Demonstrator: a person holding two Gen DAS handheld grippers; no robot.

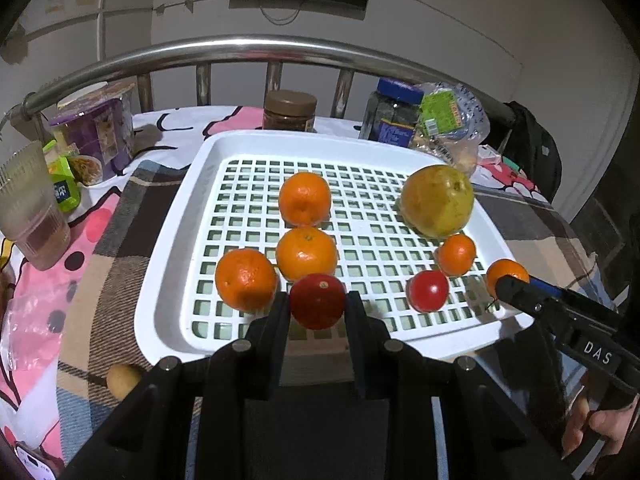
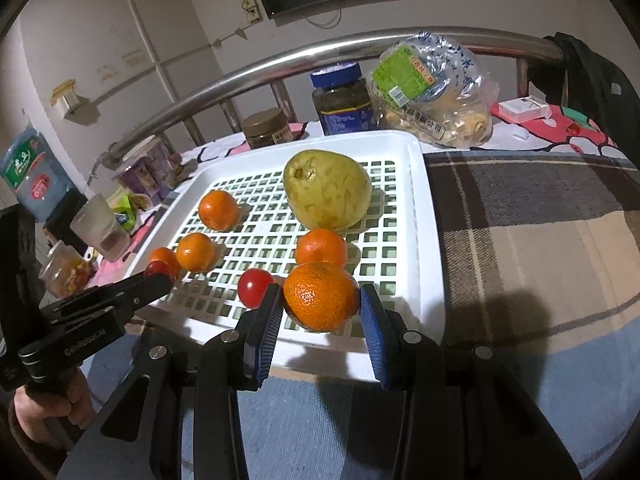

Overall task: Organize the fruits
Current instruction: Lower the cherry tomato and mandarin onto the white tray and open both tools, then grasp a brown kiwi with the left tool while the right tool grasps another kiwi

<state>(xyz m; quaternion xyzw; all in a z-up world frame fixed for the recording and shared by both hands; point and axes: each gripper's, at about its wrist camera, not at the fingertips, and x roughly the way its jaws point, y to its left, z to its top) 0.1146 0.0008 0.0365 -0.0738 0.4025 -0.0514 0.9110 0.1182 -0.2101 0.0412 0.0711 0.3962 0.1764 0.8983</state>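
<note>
White perforated tray [image 1: 168,280] on a plaid blanket [image 1: 112,248], with fruit arranged left to right as seen from the left wrist camera.

Near the tray's left edge lies a mandarin [image 1: 246,279]. Just to its right, two more mandarins stand in a column, the nearer [image 1: 307,253] touching the farther [image 1: 305,199]. At the tray's near edge the left gripper [image 1: 318,302] has its jaws clenched on a red tomato [image 1: 318,301], which sits between the two black fingers and just in front of the nearer mandarin of the column.

Right of centre, a second red tomato [image 1: 427,290] rests near the front edge. Behind it is a small mandarin [image 1: 456,254], touching a large yellow-green pear [image 1: 437,200] that lies by the tray's right edge.

At the tray's near right corner the right gripper [image 2: 320,308] frames a further mandarin [image 2: 321,296]. Its blue pads [image 2: 269,320] stand on either side of the fruit; the left pad appears to touch it, a narrow gap shows at the right pad, and whether the jaws truly grip cannot be told.

Beyond the tray's far edge, along a steel rail [image 1: 256,46]: a ribbed cup [image 1: 34,216], a purple box [image 1: 96,132], a brown-lidded jar [image 1: 289,111], a blue-lidded jar [image 1: 394,114] and a plastic bag of food [image 1: 456,128].
</note>
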